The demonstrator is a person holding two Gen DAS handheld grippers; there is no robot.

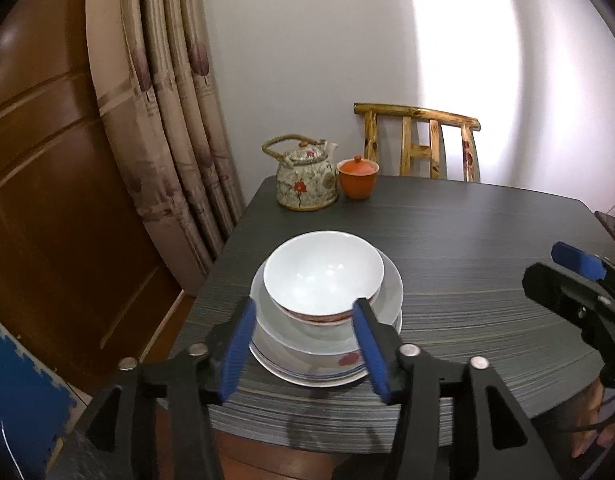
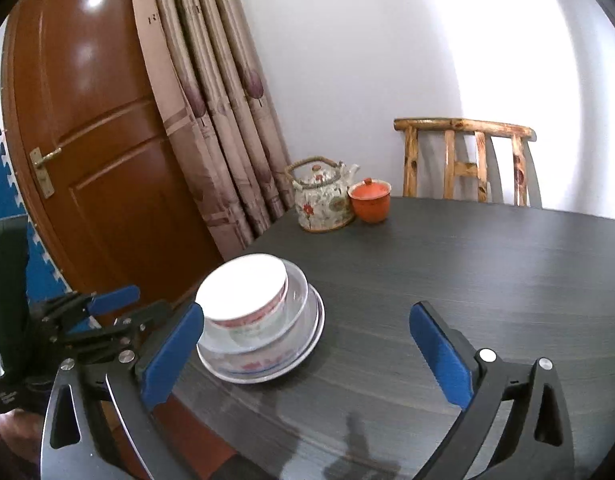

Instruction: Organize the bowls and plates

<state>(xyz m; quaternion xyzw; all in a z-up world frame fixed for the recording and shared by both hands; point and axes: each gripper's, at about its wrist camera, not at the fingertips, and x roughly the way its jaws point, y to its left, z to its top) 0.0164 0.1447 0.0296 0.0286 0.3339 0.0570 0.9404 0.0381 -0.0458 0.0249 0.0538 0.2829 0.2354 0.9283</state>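
A stack of white dishes stands near the table's left edge: a small white bowl (image 1: 323, 272) with a red pattern sits on top of a wider bowl (image 1: 387, 292), on plates (image 1: 327, 376). My left gripper (image 1: 305, 312) is open, its blue fingertips on either side of the stack just in front of it, holding nothing. The stack also shows in the right wrist view, with the top bowl (image 2: 243, 292) and the bottom plate (image 2: 267, 372). My right gripper (image 2: 307, 320) is open and empty, to the right of the stack over bare table.
A floral teapot (image 1: 305, 180) and an orange lidded cup (image 1: 357, 178) stand at the dark table's (image 1: 487, 240) far left corner. A wooden chair (image 1: 419, 140) stands behind the table. A curtain (image 1: 167, 100) and a brown door (image 2: 87, 140) are at the left.
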